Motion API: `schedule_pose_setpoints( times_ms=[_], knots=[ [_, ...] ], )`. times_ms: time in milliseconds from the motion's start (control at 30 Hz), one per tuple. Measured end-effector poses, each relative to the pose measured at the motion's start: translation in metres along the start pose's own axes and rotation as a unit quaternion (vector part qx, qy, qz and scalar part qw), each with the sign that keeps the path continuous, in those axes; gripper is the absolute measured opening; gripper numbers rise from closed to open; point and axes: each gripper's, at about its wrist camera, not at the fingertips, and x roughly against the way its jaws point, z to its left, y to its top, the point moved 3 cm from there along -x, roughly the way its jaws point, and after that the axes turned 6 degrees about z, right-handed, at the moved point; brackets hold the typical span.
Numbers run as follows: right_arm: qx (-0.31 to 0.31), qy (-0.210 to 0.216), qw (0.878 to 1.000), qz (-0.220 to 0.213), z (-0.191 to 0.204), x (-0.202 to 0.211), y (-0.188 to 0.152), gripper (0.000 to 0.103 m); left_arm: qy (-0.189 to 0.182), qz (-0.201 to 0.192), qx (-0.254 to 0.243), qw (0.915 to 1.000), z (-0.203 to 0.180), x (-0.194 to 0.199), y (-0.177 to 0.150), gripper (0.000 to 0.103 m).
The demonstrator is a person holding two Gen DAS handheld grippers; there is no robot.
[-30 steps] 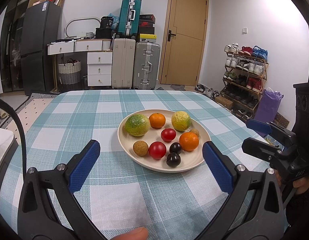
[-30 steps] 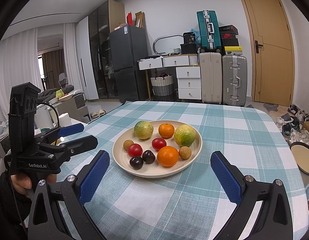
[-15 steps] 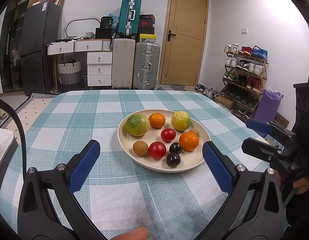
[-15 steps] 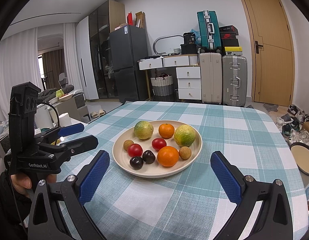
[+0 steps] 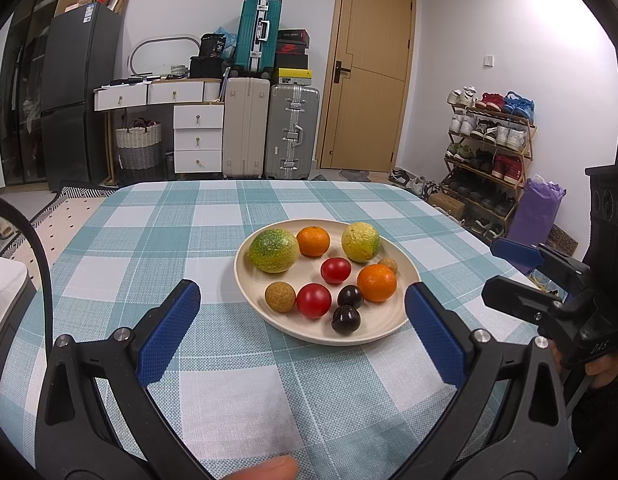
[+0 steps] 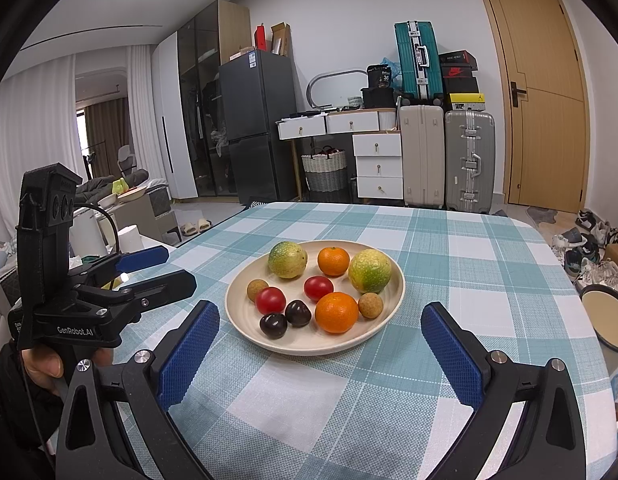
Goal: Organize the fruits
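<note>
Both tools are held low over the checked desk (image 5: 121, 240), neither touching anything: the left hand-held gripper (image 5: 303, 328) has its blue pads spread wide and empty, and the right hand-held gripper (image 6: 321, 350) is likewise spread wide with nothing between its fingers. The fruit lies directly ahead of both, all in one shallow cream plate (image 6: 393, 304), just beyond the fingertips. Contents noted: two large green-yellow citrus (image 6: 287, 259) (image 6: 369, 271) at the far side with a small orange (image 6: 333, 261) between them; a larger orange (image 6: 336, 312) near the front rim; two red tomatoes (image 6: 271, 300) (image 6: 318, 288); two dark plums or cherries (image 6: 273, 325) (image 6: 298, 313), touching each other and nearest the right tool; two small tan, rough-skinned fruits (image 6: 257, 290) (image 6: 370, 305), probably longans, at either flank. A second round dish (image 6: 605, 320), apparently empty, sits to the right of the right tool, at the desk's edge. Judgement on handling: the citrus should be firm and moderately heavy, best taken across the widest girth; round skins may roll out of a shallow pinch. The tomatoes and dark fruits look smooth, light and easily bruised, so a gentle closure across the middle is advised. The pieces lie close together, and neighbours may be nudged. The plate's low rim gives little restraint against rolling.
</note>
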Motion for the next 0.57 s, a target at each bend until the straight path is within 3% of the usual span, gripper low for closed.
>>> schedule_pose_setpoints(
  times_ms=[567],
  knots=[
    [0.001, 0.0, 1.0, 0.0, -0.0001, -0.0001, -0.0001, 0.103, -0.002, -0.005, -0.002, 1.0, -0.0043, 0.0028, -0.0018, 0.102]
  ],
)
